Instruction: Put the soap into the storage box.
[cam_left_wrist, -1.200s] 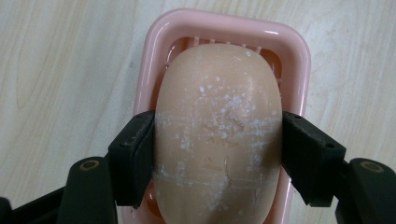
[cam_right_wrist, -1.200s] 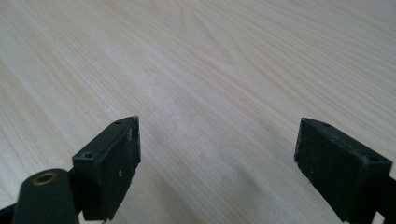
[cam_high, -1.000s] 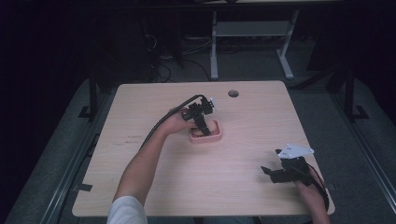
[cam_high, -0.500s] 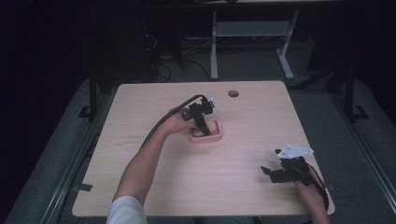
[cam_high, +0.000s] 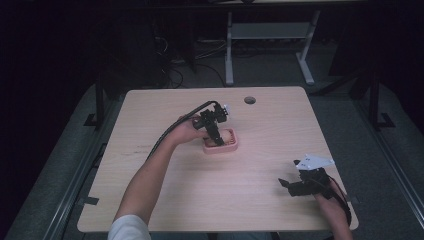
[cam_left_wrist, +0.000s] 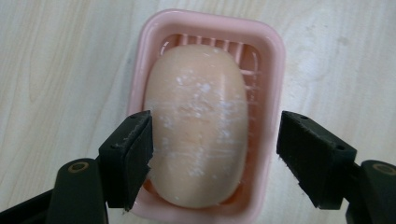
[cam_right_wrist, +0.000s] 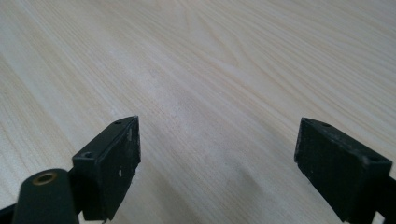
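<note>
In the left gripper view our left gripper (cam_left_wrist: 215, 158) has its jaws apart, straddling the soap (cam_left_wrist: 198, 123). The left-hand jaw in that view looks to touch the side of the bar, overlapping the dish rim; the other jaw stands clear, outside the far rim. The soap is a pale peach oval, streaked with white, lying lengthwise in the pink dish (cam_left_wrist: 271, 60), whose ribbed floor shows above the bar. The dish sits flat on the bench (cam_left_wrist: 56, 60).

From the high view we see the left gripper (cam_high: 216, 134) tipped down over the dish (cam_high: 220, 148) near the middle of the bench (cam_high: 165, 200), our left forearm reaching in from the lower left, its cable looping back along the arm.

Our right gripper (cam_right_wrist: 217, 163) has its jaws wide apart with nothing between them, just bare wood grain beneath. In the high view it (cam_high: 292, 186) is near the front right corner of the bench, well apart from the dish, with its grey plate on top.
</note>
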